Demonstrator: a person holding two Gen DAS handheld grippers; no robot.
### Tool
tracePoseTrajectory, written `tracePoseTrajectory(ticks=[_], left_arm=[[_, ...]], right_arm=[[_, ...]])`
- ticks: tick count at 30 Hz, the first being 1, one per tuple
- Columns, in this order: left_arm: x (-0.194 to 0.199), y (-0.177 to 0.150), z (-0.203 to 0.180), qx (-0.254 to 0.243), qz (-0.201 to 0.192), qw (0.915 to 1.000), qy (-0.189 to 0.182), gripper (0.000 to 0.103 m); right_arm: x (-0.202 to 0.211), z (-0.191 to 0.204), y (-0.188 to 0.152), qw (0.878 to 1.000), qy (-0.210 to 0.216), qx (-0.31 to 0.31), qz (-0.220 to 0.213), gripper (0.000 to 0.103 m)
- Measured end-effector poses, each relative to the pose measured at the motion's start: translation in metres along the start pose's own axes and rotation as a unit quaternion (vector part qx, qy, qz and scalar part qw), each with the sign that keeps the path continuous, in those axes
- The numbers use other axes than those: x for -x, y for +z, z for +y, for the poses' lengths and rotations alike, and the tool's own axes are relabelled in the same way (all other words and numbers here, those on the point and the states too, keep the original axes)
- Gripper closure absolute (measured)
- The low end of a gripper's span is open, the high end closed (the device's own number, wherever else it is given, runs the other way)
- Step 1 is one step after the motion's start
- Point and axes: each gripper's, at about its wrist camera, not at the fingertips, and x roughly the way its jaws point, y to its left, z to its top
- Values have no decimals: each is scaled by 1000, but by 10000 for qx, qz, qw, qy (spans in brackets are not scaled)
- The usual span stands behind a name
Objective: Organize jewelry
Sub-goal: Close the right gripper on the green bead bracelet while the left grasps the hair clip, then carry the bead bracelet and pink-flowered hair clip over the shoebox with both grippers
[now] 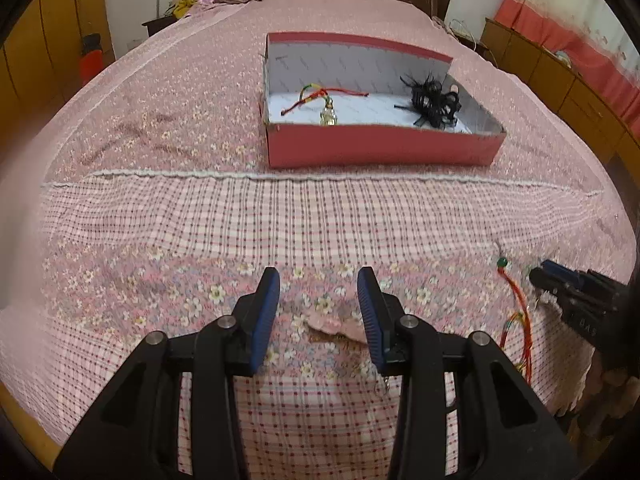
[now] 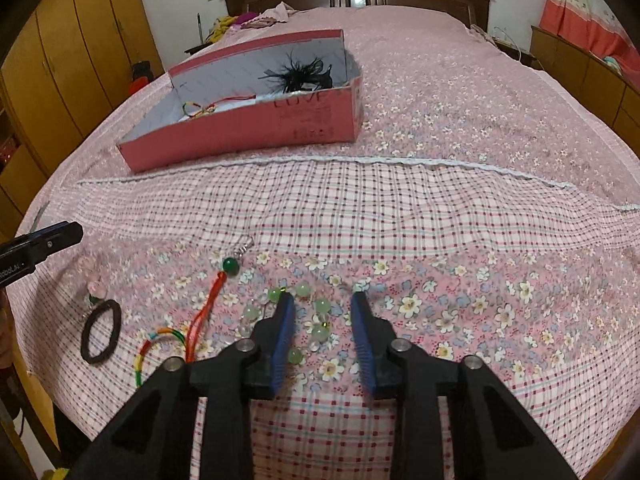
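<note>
Big pink bedspread (image 2: 440,128) fills both views, pink box (image 1: 380,152) sits upper middle with some jewelry inside. Left gripper (image 1: 319,280) is part open around a pink flower piece (image 1: 340,326), not pinching. Right gripper (image 2: 322,300) straddles the green bead bracelet (image 2: 316,312) at lower center, pads apart, gripping nothing.

The box (image 1: 380,152) is red outside, white inside. The bedspread (image 2: 440,216) mixes pink florals and checks. Pale green beads (image 2: 320,334) lie on it.

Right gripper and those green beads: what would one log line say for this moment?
step: reach for bead bracelet | right gripper: open, astride beads, not gripping | left gripper: open, empty | red box: holds two items
</note>
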Motion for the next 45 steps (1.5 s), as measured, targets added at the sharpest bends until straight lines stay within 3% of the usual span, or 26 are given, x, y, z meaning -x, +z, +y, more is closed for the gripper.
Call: tracePoseTrajectory(ticks=[3, 6, 16, 26, 27, 29, 34, 45], left_arm=[[-1, -4, 1, -26, 50, 10000, -16, 71], [-1, -9, 2, -61, 70, 10000, 13, 71], [3, -27, 8, -163, 152, 9997, -37, 71], [0, -29, -1, -190, 268, 9984, -458, 71], [0, -29, -2, -211, 270, 9982, -493, 70], [1, -28, -7, -314, 243, 9981, -464, 57], [-4, -29, -16, -613, 239, 9973, -327, 48], [-19, -30, -25, -1017, 175, 9945, -189, 48]], right_arm=[[-2, -1, -1, 10000, -26, 39, 0, 91], [-1, -3, -4, 10000, 35, -16, -41, 93], [14, -11, -9, 9990, 275, -214, -266, 93], [30, -6, -7, 9982, 375, -194, -434, 94], [30, -7, -6, 9981, 380, -193, -439, 94], [31, -6, -5, 9980, 398, -192, -450, 93], [33, -7, -4, 9978, 436, -211, -451, 93], [35, -10, -4, 9975, 457, -247, -469, 94]])
